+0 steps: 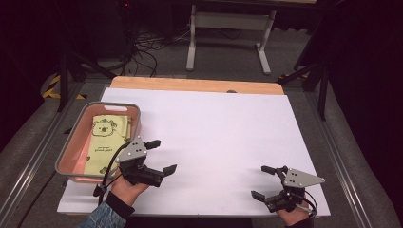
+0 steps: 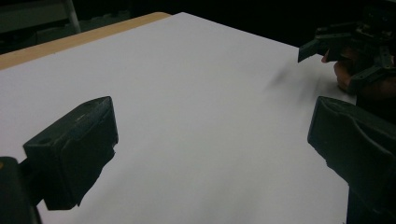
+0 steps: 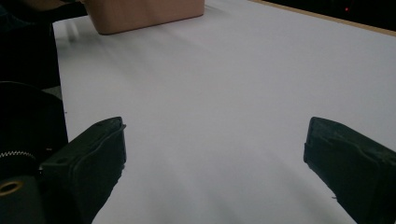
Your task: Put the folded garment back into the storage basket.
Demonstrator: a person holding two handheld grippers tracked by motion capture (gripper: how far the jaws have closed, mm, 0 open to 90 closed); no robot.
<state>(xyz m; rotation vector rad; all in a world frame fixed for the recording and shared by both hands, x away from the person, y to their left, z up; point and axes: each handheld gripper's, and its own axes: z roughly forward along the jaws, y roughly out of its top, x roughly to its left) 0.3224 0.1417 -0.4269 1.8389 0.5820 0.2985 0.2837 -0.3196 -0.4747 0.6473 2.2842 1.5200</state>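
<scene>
Left claw [image 1: 158, 155]: released, jaws spread wide, nothing between them. In the left gripper view its 2 black jaws frame bare white surface [image 2: 196, 102], with the other hand's claw farther off at 2 o'clock. Held in the left hand [image 1: 124, 189] near the front-left of the surface, jaws pointing toward 2 o'clock in the high view.

Right claw [image 1: 263, 182]: also released, jaws well apart and empty, pointing toward 10 o'clock. It sits near the front-right corner, held in the right hand [image 1: 293, 214]. Its own view looks across white surface [image 3: 224, 93] to the pink wall of the basket [image 3: 144, 14] at 11 o'clock.

Thing in hand: a yellow-green packet [image 1: 108, 142] printed with a koala-like face, lying flat inside the pink basket [image 1: 76, 137] with a grey rim, at the left edge of the surface. The packet's long axis runs roughly 12 to 6 o'clock in the high view, following the basket's long side.

Key relation: the packet lies at about 9 to 10 o'clock from the left claw, just beside it, across the basket's right wall. The right claw is well apart from it, with the open sheet between.

Judgement: the left hand is clearly the nearer for any pick. Its jaws now face away from the basket, so it would need to swing toward 10 o'clock and come down over the rim.
</scene>
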